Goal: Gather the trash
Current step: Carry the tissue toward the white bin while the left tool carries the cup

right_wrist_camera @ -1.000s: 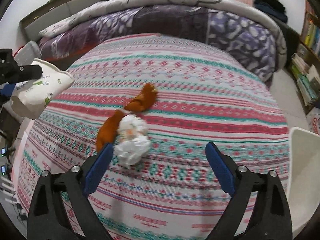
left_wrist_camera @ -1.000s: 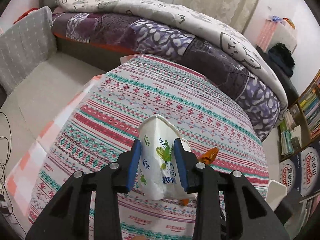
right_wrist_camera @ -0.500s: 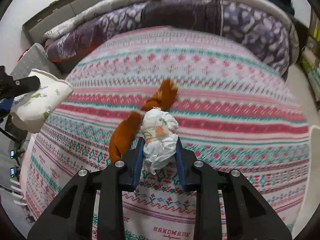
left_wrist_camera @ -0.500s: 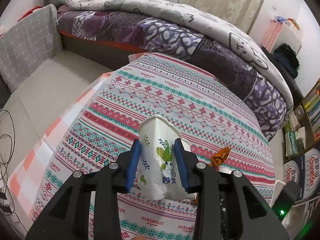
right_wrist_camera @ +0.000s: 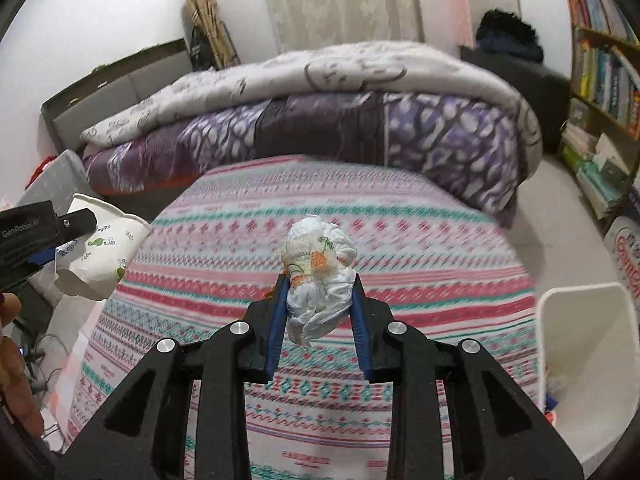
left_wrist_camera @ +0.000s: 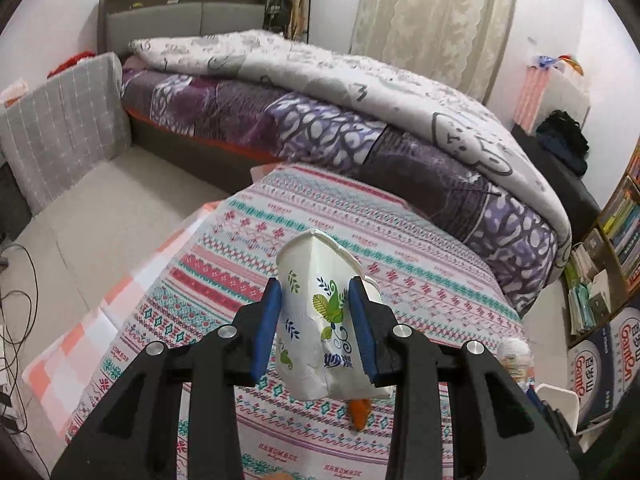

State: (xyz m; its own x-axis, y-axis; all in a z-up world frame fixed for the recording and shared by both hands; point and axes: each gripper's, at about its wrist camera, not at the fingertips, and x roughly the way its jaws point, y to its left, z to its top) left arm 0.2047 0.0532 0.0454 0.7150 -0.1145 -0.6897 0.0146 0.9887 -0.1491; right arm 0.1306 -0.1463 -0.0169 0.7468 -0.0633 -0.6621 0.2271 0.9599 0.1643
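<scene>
My left gripper (left_wrist_camera: 316, 300) is shut on a crushed white paper cup (left_wrist_camera: 320, 312) with leaf prints, held above the patterned table. The same cup shows at the left of the right wrist view (right_wrist_camera: 100, 248). My right gripper (right_wrist_camera: 320, 292) is shut on a crumpled white tissue wad (right_wrist_camera: 320, 276) and holds it above the tablecloth (right_wrist_camera: 400, 240). An orange peel (left_wrist_camera: 360, 414) lies on the cloth below the cup; a sliver of it shows beside the right gripper's left finger (right_wrist_camera: 274, 290). A white trash bin (right_wrist_camera: 588, 360) stands at the table's right.
A bed with a purple and grey quilt (left_wrist_camera: 360, 120) lies behind the table. A bookshelf (right_wrist_camera: 600, 60) and boxes (left_wrist_camera: 600, 360) stand on the right. Cables (left_wrist_camera: 16, 280) lie on the floor at left. A grey cushion (left_wrist_camera: 60, 132) leans at the far left.
My right gripper has closed on the tissue wad and lifted it off the cloth, leaving the orange peel behind. My left gripper has risen with the cup still held.
</scene>
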